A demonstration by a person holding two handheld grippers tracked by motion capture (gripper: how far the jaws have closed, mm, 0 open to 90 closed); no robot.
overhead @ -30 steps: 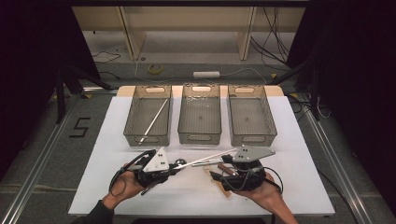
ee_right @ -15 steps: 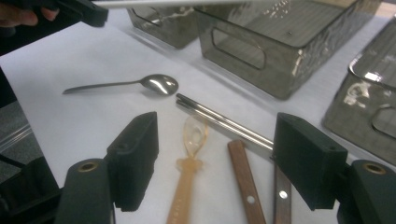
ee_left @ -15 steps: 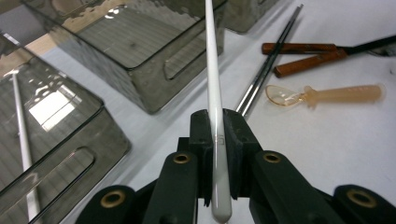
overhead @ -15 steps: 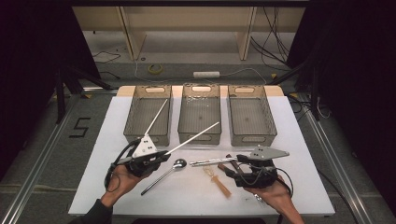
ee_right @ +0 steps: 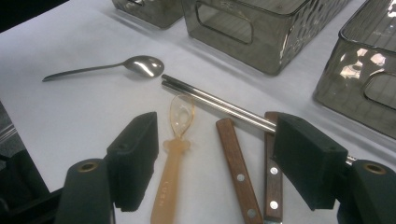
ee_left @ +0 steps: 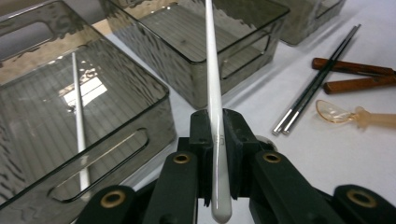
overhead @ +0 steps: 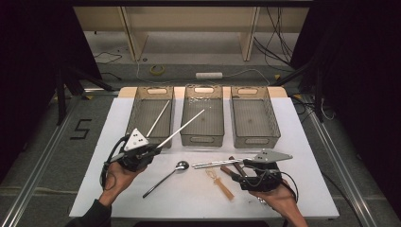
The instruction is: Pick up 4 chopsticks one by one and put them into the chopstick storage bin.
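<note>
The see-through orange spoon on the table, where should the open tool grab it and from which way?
Probably on the flat handle of the orange spoon, not the thin bowl. It lies flat on the white table with bare space at one side and a wooden handle close on the other, so the right tool, jaws open, should come straight down astride the handle.

White table [overhead: 302, 142] with three smoky plastic bins [overhead: 203, 120] lined up at the back, then a metal spoon [overhead: 168, 176], steel chopsticks [overhead: 220, 163], wooden-handled utensils [overhead: 231, 166] and an amber plastic spoon [overhead: 220, 182] out front.
</note>
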